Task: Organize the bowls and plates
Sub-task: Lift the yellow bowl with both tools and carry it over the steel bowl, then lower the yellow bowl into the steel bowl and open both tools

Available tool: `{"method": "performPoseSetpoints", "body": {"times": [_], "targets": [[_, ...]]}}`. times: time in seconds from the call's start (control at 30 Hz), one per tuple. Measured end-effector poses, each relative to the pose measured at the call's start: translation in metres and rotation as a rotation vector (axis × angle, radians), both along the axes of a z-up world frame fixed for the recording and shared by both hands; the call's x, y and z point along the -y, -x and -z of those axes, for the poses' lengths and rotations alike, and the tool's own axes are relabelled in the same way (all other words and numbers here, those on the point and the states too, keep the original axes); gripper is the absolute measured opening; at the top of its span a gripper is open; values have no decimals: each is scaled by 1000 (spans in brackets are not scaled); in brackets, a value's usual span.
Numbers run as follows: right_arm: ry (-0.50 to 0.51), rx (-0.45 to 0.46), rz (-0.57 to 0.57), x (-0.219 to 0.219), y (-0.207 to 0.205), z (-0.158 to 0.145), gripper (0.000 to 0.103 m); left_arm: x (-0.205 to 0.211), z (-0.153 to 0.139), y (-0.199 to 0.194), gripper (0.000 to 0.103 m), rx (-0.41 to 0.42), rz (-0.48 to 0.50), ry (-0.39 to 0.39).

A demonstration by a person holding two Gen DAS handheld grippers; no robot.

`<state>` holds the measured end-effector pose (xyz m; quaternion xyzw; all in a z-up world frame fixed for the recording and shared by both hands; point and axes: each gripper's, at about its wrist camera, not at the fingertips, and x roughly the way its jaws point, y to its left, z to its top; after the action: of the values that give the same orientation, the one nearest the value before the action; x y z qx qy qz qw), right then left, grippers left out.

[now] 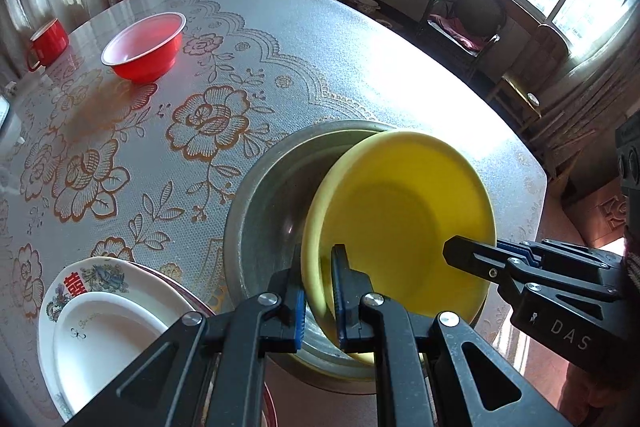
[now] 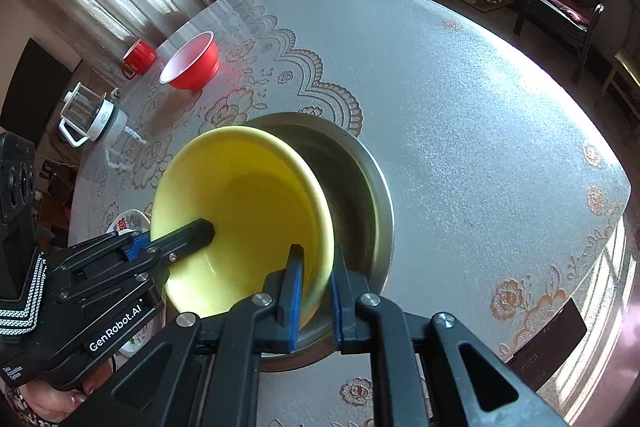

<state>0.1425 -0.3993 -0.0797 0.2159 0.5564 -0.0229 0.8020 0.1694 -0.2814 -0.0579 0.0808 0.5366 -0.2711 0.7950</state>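
Item: yellow bowl, held over the metal basin, tilted, its lower edge inside the basin's mouth; whether it touches the basin wall cannot be told.

Left gripper: jaws clenched on the yellow bowl's rim at about 7 o'clock of the bowl in the left wrist view, one finger inside, one outside.

Right gripper: jaws clenched on the rim at about 5 o'clock of the bowl in the right wrist view (the opposite side from the left grip).

Tabletop: covered in a floral lace-pattern cloth. Metal basin near the front edge.

Other stock: red bowl at 11 o'clock from the basin, well apart; red mug just beyond it; stacked plates at 8 o'clock, beside the basin; a white jug at the far left in the right wrist view.

Risks, as judged:
- Both grips are thin pinches on a smooth rim; uneven release would likely let the bowl swing and clatter against the basin.
- If one hand pulls harder, the rim may slip from the other jaws.
- A hard descent could shove the basin toward the tabletop edge, which is near.
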Motion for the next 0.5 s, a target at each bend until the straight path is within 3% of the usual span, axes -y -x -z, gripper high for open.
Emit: {"method": "performPoseSetpoints", "body": {"times": [0.5], "targets": [[31,-26,2,-9,-8,10,13,4,10,-5,12,-3,0,-37]]}}
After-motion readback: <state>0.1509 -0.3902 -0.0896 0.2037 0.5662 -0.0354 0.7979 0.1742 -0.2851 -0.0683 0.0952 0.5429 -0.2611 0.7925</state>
